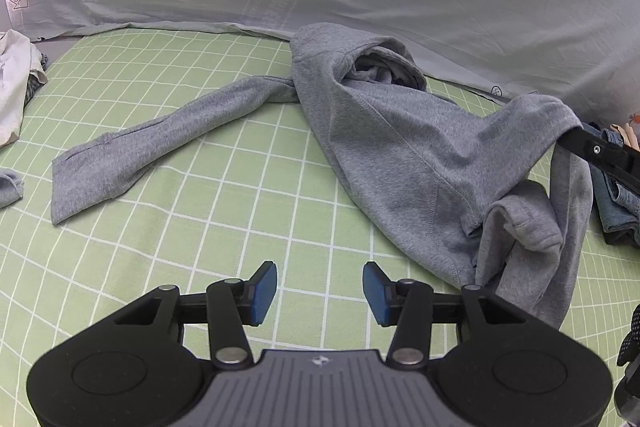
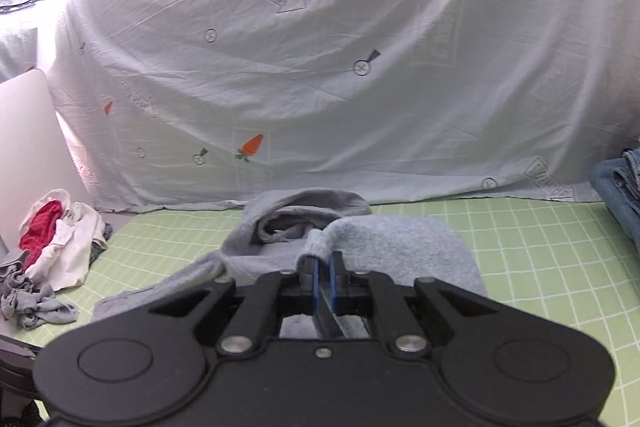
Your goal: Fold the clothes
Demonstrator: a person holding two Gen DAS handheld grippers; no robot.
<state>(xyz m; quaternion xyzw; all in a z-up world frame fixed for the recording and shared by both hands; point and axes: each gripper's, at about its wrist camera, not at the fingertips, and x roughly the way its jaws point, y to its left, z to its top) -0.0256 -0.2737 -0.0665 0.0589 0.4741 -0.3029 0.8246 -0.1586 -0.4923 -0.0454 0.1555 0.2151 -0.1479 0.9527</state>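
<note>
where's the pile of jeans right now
The jeans sit at the right edge of the left wrist view, on the green checked sheet, just behind the right gripper pinching the grey hoodie.

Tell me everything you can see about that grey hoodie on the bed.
The grey hoodie looks like soft heathered fleece with stitched seams. It lies rumpled and unfolded on the green checked sheet, hood open toward the carrot-print cloth, one long sleeve stretched flat to the left. The right hand-held gripper is shut on a fold of it, lifting that side. The left hand-held gripper is open, apart from it.

Bare green checked mat (image 1: 224, 227) lies ahead of the left claw (image 1: 319, 291), grey hoodie (image 1: 400, 155) crowding its right.
</note>
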